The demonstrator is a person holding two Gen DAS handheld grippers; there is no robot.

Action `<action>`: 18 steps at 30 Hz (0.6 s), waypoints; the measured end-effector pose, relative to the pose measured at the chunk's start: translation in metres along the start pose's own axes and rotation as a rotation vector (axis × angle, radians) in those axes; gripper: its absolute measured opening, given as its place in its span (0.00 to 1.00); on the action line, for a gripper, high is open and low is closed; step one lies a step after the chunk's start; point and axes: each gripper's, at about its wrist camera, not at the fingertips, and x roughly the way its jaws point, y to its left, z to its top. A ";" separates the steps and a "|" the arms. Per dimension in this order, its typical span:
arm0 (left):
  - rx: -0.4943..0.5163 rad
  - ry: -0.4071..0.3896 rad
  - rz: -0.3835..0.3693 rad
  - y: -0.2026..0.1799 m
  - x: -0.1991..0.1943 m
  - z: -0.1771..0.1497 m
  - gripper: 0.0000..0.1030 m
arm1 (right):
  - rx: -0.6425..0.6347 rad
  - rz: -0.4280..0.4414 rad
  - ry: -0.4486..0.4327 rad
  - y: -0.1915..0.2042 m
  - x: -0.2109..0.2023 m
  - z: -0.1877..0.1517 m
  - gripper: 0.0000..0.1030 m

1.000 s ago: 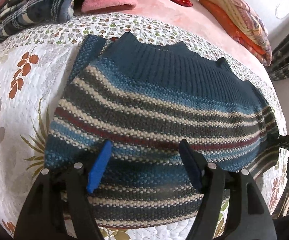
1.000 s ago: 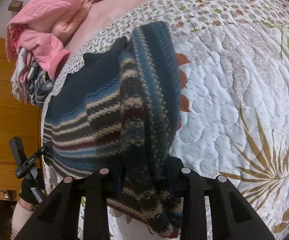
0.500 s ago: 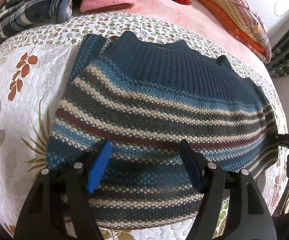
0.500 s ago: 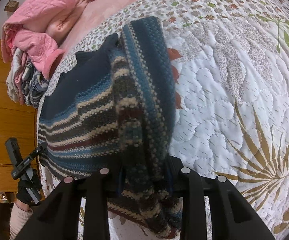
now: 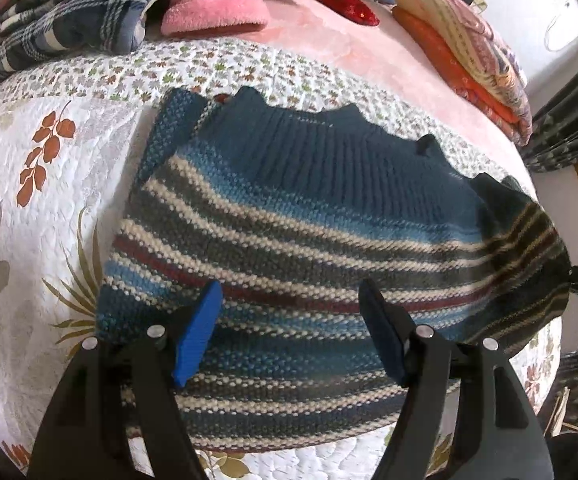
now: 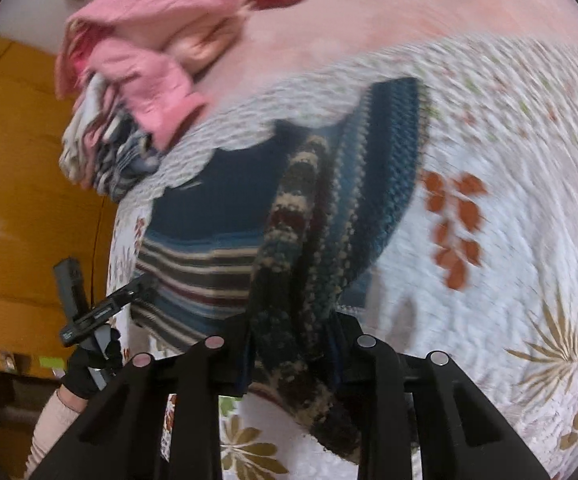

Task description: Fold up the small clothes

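The left gripper (image 5: 289, 320) hovers with its jaws spread wide, the blue pads (image 5: 197, 336) clear of everything and holding nothing; the striped sweater (image 5: 309, 240) lies flat directly under and beyond them on the quilt (image 5: 29, 220). The right gripper (image 6: 289, 344) is clamped on a bunched fold of the sweater (image 6: 301, 240), which hangs between its jaws and trails below them; this view is blurred. Past that fold the sweater's body spreads leftward on the quilt (image 6: 509, 220), its dark ribbed hem towards the far side. Farther off lie a plaid garment (image 5: 69, 28) and pink clothes (image 5: 213, 4), with folded blankets (image 5: 469, 48) at the far right of the left view.
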 end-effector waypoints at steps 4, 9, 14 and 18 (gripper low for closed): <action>-0.017 -0.014 -0.018 0.002 -0.006 0.004 0.68 | -0.120 -0.039 0.041 0.058 0.013 0.009 0.27; -0.056 -0.023 -0.037 0.012 -0.010 0.007 0.68 | -0.271 -0.109 0.125 0.122 0.049 0.002 0.27; -0.097 -0.036 -0.037 0.024 -0.014 0.010 0.68 | -0.371 -0.202 0.213 0.153 0.098 -0.014 0.26; -0.110 -0.040 -0.039 0.029 -0.016 0.012 0.68 | -0.368 -0.221 0.224 0.154 0.120 -0.021 0.27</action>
